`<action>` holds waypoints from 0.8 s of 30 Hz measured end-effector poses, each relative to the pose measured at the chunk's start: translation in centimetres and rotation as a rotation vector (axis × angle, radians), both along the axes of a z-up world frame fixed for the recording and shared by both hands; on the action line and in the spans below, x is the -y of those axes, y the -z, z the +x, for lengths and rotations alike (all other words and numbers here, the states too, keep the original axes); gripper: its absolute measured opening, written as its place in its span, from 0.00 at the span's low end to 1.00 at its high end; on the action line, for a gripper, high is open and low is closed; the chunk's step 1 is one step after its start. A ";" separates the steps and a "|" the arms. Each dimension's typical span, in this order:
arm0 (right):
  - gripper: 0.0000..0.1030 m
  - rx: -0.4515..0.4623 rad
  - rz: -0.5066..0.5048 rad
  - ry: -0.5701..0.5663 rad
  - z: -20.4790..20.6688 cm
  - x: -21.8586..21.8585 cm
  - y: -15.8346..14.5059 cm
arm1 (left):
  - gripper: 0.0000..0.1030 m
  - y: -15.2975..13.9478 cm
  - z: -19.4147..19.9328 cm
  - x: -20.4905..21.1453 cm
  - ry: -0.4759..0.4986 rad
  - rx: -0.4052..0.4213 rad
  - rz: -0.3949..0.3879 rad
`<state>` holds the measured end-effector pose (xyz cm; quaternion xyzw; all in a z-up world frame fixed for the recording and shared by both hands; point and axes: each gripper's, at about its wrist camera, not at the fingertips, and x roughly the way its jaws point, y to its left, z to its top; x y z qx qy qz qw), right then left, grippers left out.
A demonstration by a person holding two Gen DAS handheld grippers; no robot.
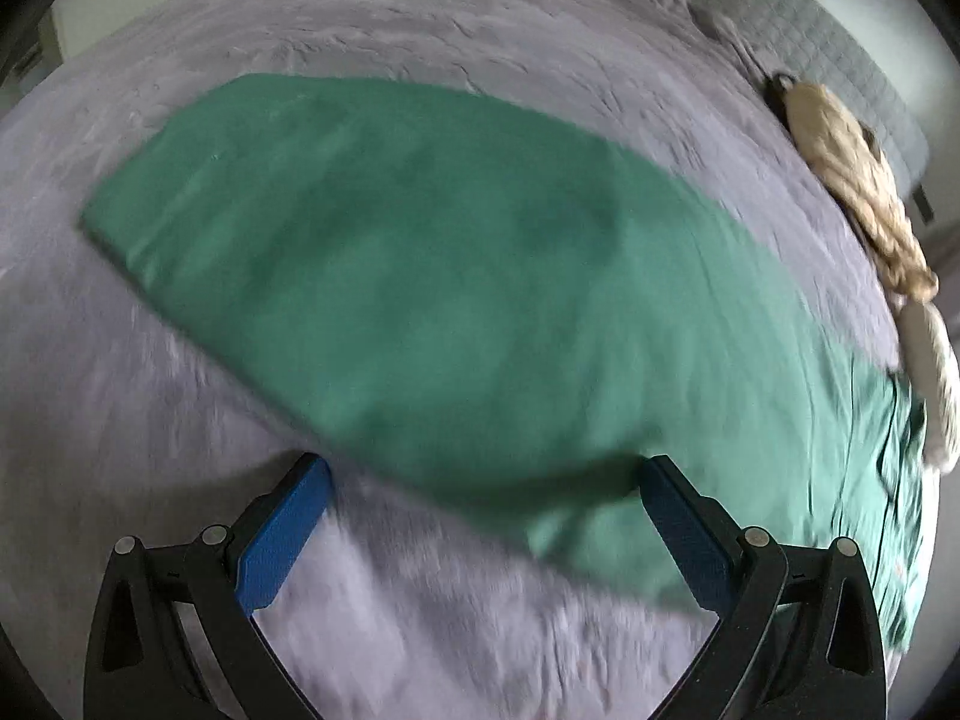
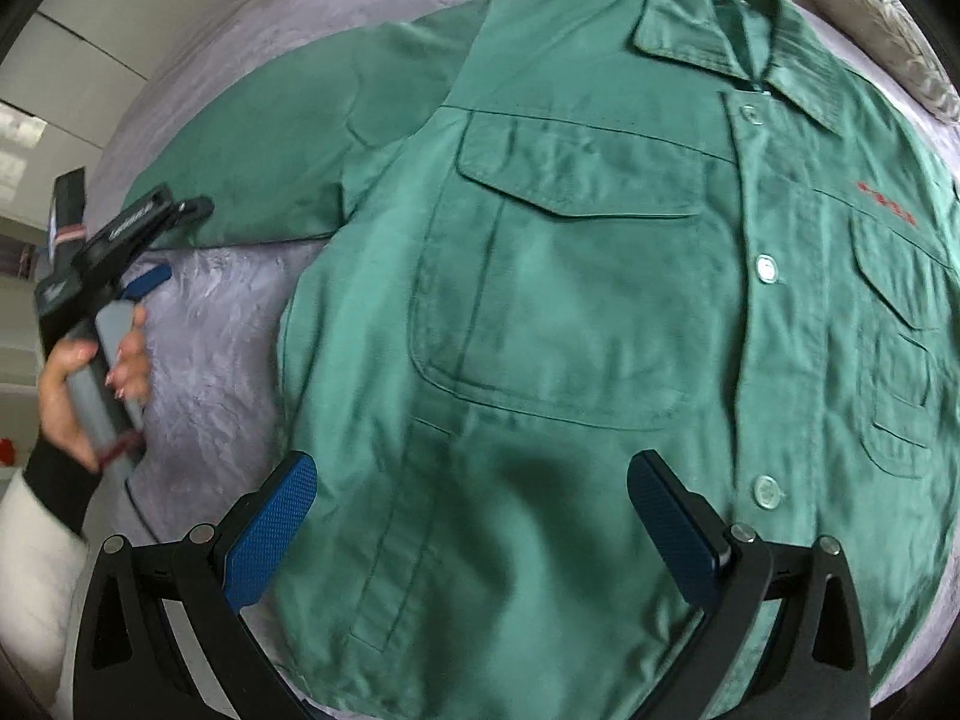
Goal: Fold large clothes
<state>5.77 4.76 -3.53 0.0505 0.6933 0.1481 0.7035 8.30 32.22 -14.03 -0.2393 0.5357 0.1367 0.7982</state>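
Green jacket (image 2: 570, 312) flat on grey bedspread (image 1: 420, 18); L gripper (image 1: 480, 480) & R gripper (image 2: 474, 474) jaws apart, empty

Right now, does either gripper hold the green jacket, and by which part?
Nothing is held. The left gripper and the right gripper both stand open above the green jacket, with no cloth between their fingers.

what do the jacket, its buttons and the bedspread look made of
Jacket: matte woven cloth, likely cotton twill, creasing softly. Buttons: glossy pale plastic, probably; they catch light. Bedspread: grey plush or fleece, with a fuzzy nap.
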 end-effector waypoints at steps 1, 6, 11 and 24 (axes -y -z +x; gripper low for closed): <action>1.00 -0.001 0.001 -0.005 -0.1 -0.2 0.1 | 1.00 0.0 0.7 0.0 -0.013 0.021 -0.006; 1.00 0.010 0.006 -0.032 0.1 -1.5 0.7 | 1.00 -1.7 2.6 -0.3 -0.047 0.175 0.000; 1.00 0.013 0.018 -0.016 -0.1 -0.9 0.7 | 0.65 -1.5 2.1 -2.2 -0.074 0.203 -0.109; 1.00 0.049 0.097 0.135 -1.0 7.1 -0.1 | 0.14 -12.0 3.3 7.2 0.284 0.457 -0.142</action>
